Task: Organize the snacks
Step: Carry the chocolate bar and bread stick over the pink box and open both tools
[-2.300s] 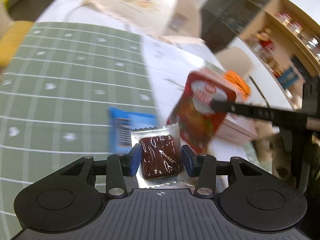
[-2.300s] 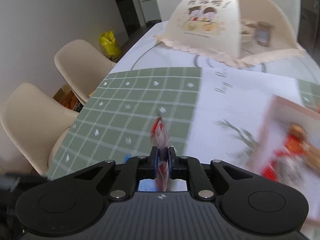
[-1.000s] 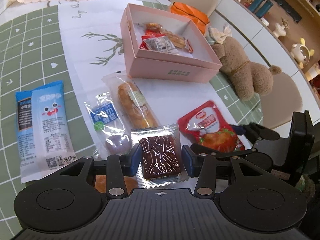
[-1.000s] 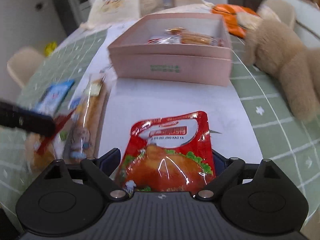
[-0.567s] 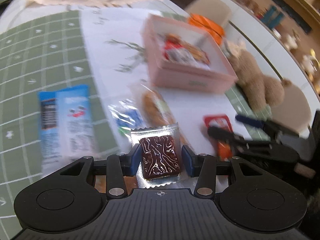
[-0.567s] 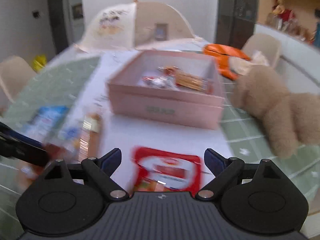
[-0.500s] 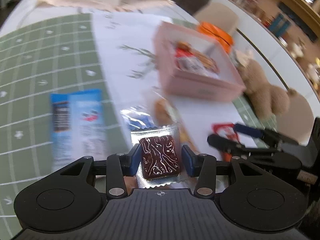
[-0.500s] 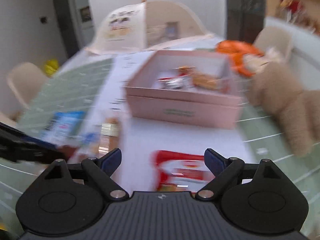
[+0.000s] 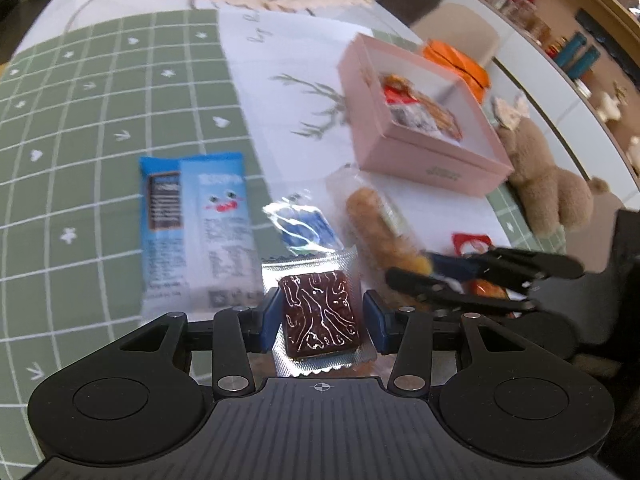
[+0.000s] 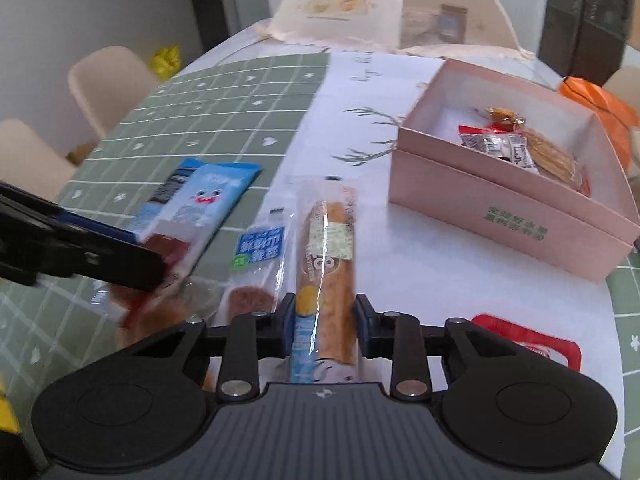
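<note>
My left gripper (image 9: pixel 322 316) is shut on a brown glazed snack in a clear wrapper (image 9: pixel 318 314), held above the table. My right gripper (image 10: pixel 325 326) is closing its jaws on a long bread packet (image 10: pixel 326 240) that lies on the white runner, with the blue pads against the packet's sides. An open pink box (image 10: pixel 500 216) with several snacks inside stands at the far right. On the table lie a blue packet (image 10: pixel 200 196), a small clear packet with a blue label (image 10: pixel 256 256) and a red pouch (image 10: pixel 528 344). The left gripper's fingers (image 10: pixel 100 256) reach in from the left.
A teddy bear (image 9: pixel 548 188) sits right of the box, with an orange bag (image 10: pixel 596 104) behind it. A mesh food cover (image 10: pixel 352 0) stands at the table's far end. Cream chairs (image 10: pixel 112 80) line the left side. A green checked cloth (image 9: pixel 100 120) covers the table.
My right gripper let the red pouch lie on the table, moved left to the bread packet and narrowed its jaws around it. My left gripper kept the brown snack and drifted sideways.
</note>
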`<state>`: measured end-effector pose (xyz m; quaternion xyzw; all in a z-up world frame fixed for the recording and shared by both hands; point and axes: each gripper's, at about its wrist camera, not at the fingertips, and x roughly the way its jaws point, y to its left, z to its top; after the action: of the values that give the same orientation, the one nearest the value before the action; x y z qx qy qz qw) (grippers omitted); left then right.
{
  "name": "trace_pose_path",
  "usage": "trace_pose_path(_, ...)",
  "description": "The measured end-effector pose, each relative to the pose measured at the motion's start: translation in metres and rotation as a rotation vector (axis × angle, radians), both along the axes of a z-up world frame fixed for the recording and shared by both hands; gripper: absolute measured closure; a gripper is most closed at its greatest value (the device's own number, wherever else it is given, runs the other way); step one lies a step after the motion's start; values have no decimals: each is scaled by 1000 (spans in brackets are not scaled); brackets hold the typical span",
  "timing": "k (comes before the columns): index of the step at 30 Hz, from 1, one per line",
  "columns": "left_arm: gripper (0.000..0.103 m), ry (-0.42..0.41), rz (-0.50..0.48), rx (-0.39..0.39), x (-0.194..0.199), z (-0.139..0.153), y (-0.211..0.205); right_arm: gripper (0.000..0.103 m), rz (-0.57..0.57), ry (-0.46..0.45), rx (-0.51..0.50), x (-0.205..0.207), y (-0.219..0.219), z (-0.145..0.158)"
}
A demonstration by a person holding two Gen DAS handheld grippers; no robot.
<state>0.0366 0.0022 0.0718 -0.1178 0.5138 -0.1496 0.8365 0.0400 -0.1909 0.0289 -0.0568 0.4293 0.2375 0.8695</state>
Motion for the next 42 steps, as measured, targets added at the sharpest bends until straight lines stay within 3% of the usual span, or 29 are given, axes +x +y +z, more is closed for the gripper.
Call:
trace_pose_path(3, 54, -10, -41, -18, -2, 3, -11, 75, -15, -22, 16, -14, -22, 21)
trace_pose_path(6, 54, -46, -61, -89, 1, 15, -19, 75, -66, -53, 47, -24, -53, 48)
trace_pose_path(10, 54, -176, -93, -222, 28, 67, -27, 75, -151, -168, 84, -22, -91, 104)
trace_pose_path(15, 50, -409, -166, -223, 77, 148, -59, 75, -201, -327, 176, 13, -118, 189)
trace_pose_path(16, 49, -432, -176, -233, 90, 160, -65, 75, -209, -345, 183, 24, -120, 200)
trace_pose_path(18, 47, -399, -173, -261, 120, 170, -74, 71, -243, -336, 188, 55, -120, 213)
trace_pose_path(19, 47, -354, -150, -265, 137, 169, -77, 66, -254, -320, 192, 69, -122, 214)
trace_pose_path(21, 49, -288, -133, -258, 162, 155, -80, 35, -323, -315, 160, 93, -126, 211)
trace_pose_path(24, 49, -178, -139, -321, 186, 110, -74, 34, -376, -294, 112, 110, -131, 192)
trace_pose_path(29, 49, -94, -62, -358, 180, 47, -56, 34, -392, -146, 169, 106, -143, 139)
trace_pose_path(31, 49, -80, -36, -437, 182, 39, -49, 34, -385, -114, 127, 99, -141, 117)
trace_pose_path(35, 49, -176, -45, -495, 197, 62, -60, 34, -370, -77, 41, 92, -132, 85)
trace_pose_path(36, 49, -194, -52, -488, 201, 69, -65, 34, -366, -73, 31, 94, -128, 82)
trace_pose_path(39, 49, -195, -27, -330, 204, 79, -79, 34, -366, -89, 3, 87, -121, 77)
trace_pose_path(42, 49, -183, -47, -292, 182, 68, -74, 34, -346, -105, -18, 74, -115, 74)
